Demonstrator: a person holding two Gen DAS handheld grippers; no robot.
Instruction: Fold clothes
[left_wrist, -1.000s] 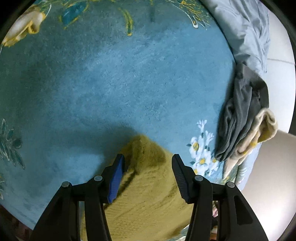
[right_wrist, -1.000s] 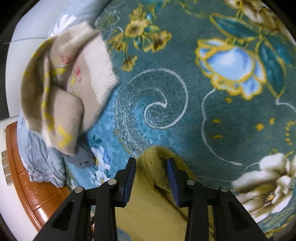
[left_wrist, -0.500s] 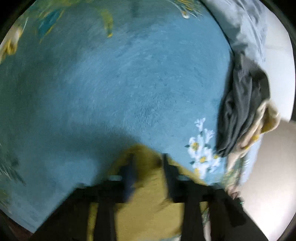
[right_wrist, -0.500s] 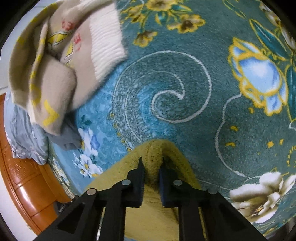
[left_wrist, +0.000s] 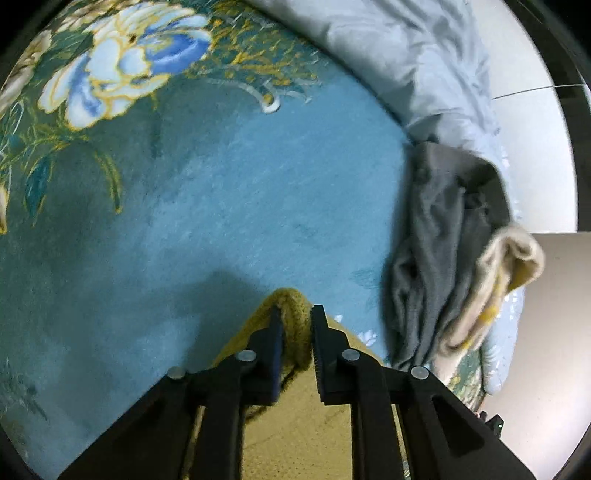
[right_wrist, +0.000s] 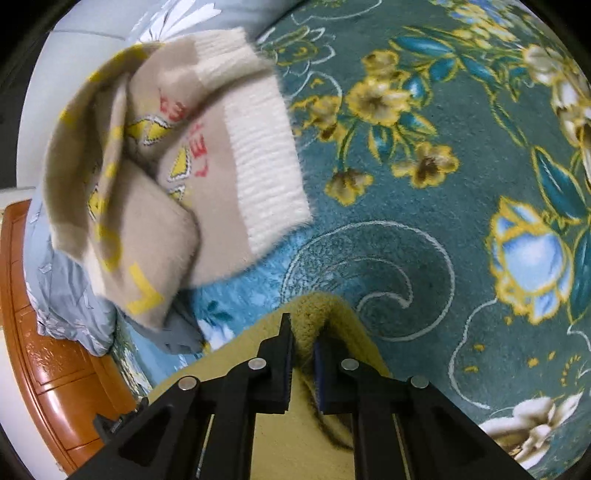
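A mustard-yellow knit garment (left_wrist: 295, 432) lies on a blue floral blanket (left_wrist: 229, 206). My left gripper (left_wrist: 296, 314) is shut on one corner of it, with knit bunched between the blue pads. In the right wrist view my right gripper (right_wrist: 303, 330) is shut on another corner of the same yellow garment (right_wrist: 317, 306). Most of the garment is hidden under the grippers' arms.
A dark grey garment (left_wrist: 439, 251) and a beige sweater (left_wrist: 506, 266) are heaped at the blanket's right edge. The beige sweater with yellow and red print (right_wrist: 177, 166) lies left of my right gripper. A pale blue duvet (left_wrist: 399, 55) and a wooden bed frame (right_wrist: 44, 365) border the blanket.
Both grippers closed from open onto the yellow garment's corners. Both views have shifted forward, with the sweater heap now larger and closer.
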